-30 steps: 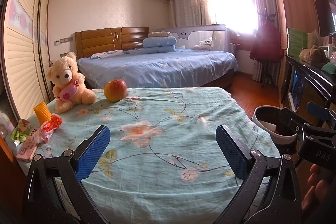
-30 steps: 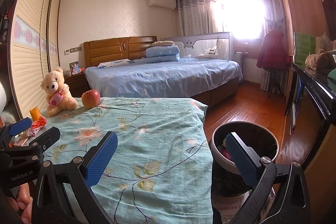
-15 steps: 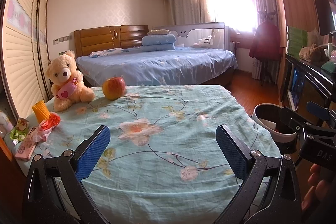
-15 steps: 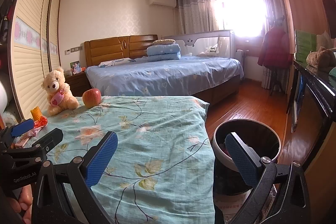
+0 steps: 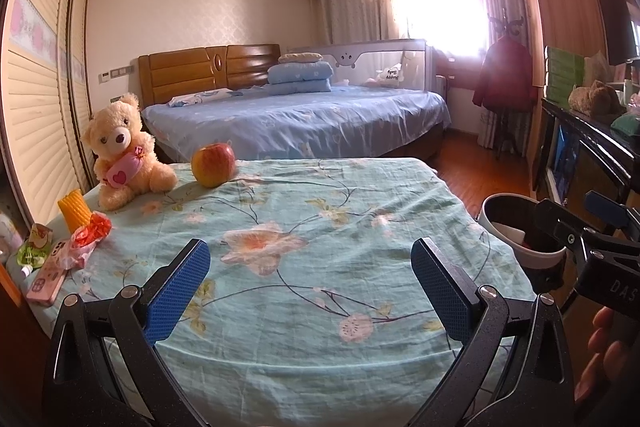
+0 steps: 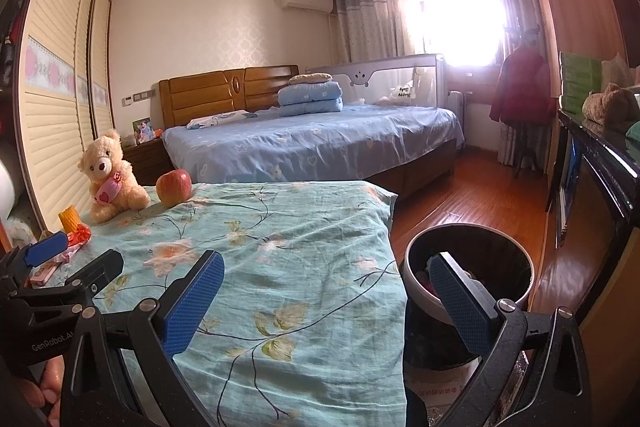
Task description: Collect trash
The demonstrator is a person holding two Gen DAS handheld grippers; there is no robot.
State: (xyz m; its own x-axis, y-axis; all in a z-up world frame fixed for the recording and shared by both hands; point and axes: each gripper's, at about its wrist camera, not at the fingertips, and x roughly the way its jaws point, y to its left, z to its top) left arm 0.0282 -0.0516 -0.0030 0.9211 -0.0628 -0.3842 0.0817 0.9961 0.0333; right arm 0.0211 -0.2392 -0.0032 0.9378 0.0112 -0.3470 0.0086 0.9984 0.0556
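- The left gripper [image 5: 310, 283] fills the lower part of the left wrist frame, its 2 blue-padded fingers [image 5: 176, 291] spread wide with nothing between them; it hangs above the floral sheet [image 5: 304, 259] without touching it.
- The right gripper [image 6: 326, 301] sits at the bottom of the right wrist frame, also wide apart and empty; its left pad lies over the sheet's edge, its right pad in front of the trash bin [image 6: 468, 239].
- The trash bin, a dark round tub with a pale rim, stands on the wooden floor [image 6: 480, 187] just beside the sheet's right edge, in the lower right of the right wrist frame; some scraps show inside it, too dim to name.
- The trash is at the left edge of the left wrist frame: a red and clear crumpled wrapper [image 5: 86, 241] on the sheet, and a green snack packet [image 5: 34, 247] just left of it.
- A pink phone [image 5: 46, 281] lies touching the wrapper's lower end; a yellow ribbed piece [image 5: 74, 211] stands upright just above the wrapper.
- A teddy bear [image 5: 120, 155] sits upright at the upper left of the sheet, an apple [image 5: 213, 165] just to its right, the 2 apart.
- A bed with blue bedding [image 5: 304, 123] stands behind, across the middle of the frame.
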